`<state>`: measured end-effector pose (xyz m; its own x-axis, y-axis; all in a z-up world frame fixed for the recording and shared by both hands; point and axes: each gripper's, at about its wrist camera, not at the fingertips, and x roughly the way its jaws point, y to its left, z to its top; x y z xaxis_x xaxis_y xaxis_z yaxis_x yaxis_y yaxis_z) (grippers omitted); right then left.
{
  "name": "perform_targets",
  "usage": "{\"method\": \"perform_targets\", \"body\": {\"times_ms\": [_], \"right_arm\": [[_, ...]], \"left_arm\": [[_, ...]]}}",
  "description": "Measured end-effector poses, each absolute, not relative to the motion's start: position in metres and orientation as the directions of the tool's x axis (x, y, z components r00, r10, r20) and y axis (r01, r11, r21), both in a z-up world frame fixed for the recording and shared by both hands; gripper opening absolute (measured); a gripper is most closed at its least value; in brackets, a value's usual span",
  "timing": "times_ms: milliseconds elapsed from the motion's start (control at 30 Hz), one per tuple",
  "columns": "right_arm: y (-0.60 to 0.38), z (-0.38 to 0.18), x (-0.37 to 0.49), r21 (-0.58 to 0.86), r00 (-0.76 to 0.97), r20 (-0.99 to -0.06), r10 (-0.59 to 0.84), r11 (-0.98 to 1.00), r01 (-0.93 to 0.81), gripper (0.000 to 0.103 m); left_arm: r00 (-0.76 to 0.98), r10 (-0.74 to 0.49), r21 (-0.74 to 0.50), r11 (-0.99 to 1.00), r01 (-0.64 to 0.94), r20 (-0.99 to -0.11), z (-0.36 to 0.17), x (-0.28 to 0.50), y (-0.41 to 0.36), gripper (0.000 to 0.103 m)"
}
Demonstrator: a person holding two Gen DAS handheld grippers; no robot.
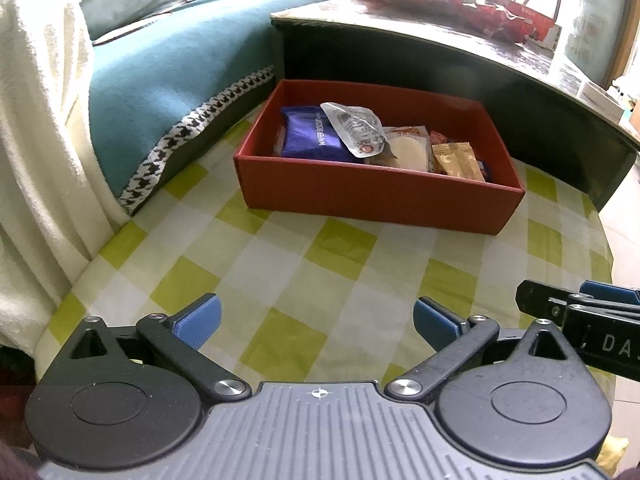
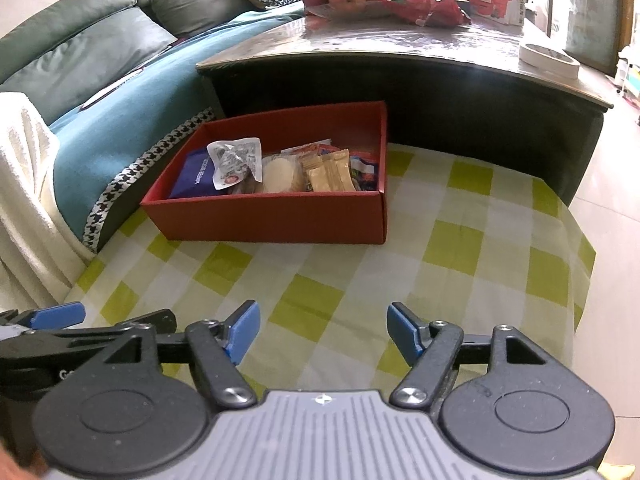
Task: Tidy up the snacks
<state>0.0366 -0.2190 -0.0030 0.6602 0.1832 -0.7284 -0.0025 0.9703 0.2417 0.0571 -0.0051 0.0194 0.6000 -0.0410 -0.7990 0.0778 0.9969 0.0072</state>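
My left hand-held gripper point(image 1: 316, 322) is released, jaws wide and empty over the green-checked cloth point(image 1: 340, 256). My right hand-held gripper point(image 2: 323, 330) is also apart with nothing between its pads; in the left view only its tip shows at the frame edge. The snacks sit in the red box point(image 1: 380, 196) on the cloth, against the dark table point(image 1: 460, 76). The purple wafer pack point(image 1: 308, 136) is half covered by a silver wrapper point(image 1: 354, 128); packets behind are hard to make out.
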Motion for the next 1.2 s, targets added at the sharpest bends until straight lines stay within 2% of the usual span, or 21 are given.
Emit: {"method": "perform_targets", "body": {"times_ms": [467,1200], "right_arm": [[-0.216,-0.004,0.028,0.237,0.655,-0.732,0.184,0.972,-0.009,0.073],[-0.215,-0.002,0.024,0.24,0.66,-0.727,0.189,0.971,-0.013,0.073]], "left_arm": [[0.623,-0.01,0.057,0.994,0.089,-0.782,0.023,0.046,-0.008,0.103],[0.653,-0.015,0.056,0.995,0.088,-0.758,0.027,0.041,-0.005,0.103]]}}
